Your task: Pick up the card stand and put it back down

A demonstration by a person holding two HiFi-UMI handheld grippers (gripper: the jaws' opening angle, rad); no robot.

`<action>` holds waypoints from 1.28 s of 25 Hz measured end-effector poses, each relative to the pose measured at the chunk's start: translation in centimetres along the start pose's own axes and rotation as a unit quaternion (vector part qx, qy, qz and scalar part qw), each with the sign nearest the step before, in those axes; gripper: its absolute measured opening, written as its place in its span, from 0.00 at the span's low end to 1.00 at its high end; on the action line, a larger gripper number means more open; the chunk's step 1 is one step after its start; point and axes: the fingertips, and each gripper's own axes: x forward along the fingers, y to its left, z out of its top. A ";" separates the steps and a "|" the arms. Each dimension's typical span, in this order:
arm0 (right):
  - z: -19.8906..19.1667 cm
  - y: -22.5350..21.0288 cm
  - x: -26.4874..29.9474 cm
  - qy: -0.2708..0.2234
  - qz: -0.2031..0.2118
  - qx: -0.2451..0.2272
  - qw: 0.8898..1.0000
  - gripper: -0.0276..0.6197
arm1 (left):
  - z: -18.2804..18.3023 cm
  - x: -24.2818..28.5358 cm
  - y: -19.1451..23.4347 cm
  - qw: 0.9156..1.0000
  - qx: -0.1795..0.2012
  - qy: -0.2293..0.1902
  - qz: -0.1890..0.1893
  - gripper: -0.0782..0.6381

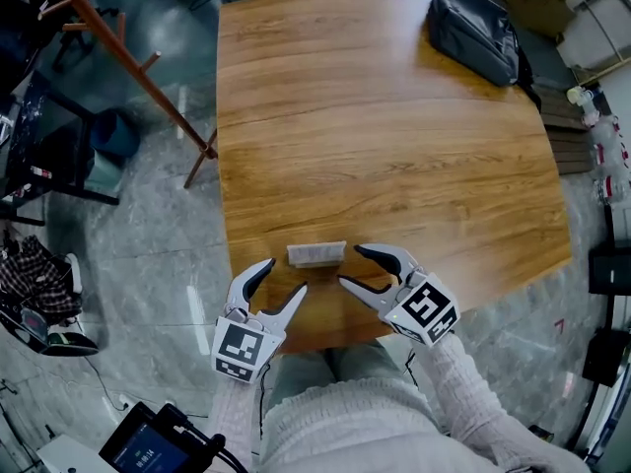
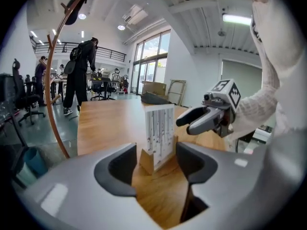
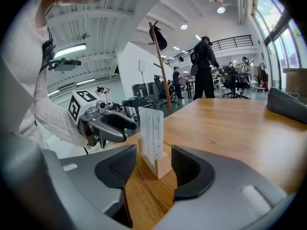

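Note:
The card stand [image 1: 316,254], a small wooden block holding an upright white printed card, rests on the wooden table [image 1: 385,116] near its front edge. The stand [image 2: 158,140] stands upright beyond my left gripper's jaws, untouched. It also shows ahead of the right jaws, where the stand [image 3: 153,145] rests free on the wood. My left gripper [image 1: 281,279] sits open just left of and nearer than the stand. My right gripper [image 1: 357,267] is open at the stand's right side. Nothing lies between either pair of fingers.
A dark bag [image 1: 475,33] lies at the table's far right corner. A wooden coat rack [image 1: 128,62] stands on the floor left of the table. Chairs and clutter [image 1: 44,166] fill the left side. People stand far off in the room [image 2: 79,75].

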 end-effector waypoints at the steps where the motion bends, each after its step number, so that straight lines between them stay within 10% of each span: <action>1: 0.6 0.4 -0.5 -0.005 0.000 -0.004 1.000 0.39 | 0.5 -0.5 -0.2 1.000 0.006 -0.004 -0.001 0.46; 12: 7.9 5.4 -4.8 -0.107 -0.014 -0.026 0.994 0.16 | 6.7 -3.9 -4.8 0.997 0.039 -0.055 -0.036 0.12; 20: 7.8 6.6 -5.7 -0.113 -0.006 -0.034 0.993 0.04 | 7.3 -4.3 -5.8 0.994 -0.040 -0.094 -0.043 0.12; 32: 6.6 8.4 -4.5 -0.085 0.003 -0.048 0.995 0.04 | 5.8 -4.5 -6.1 0.996 -0.043 -0.074 -0.020 0.12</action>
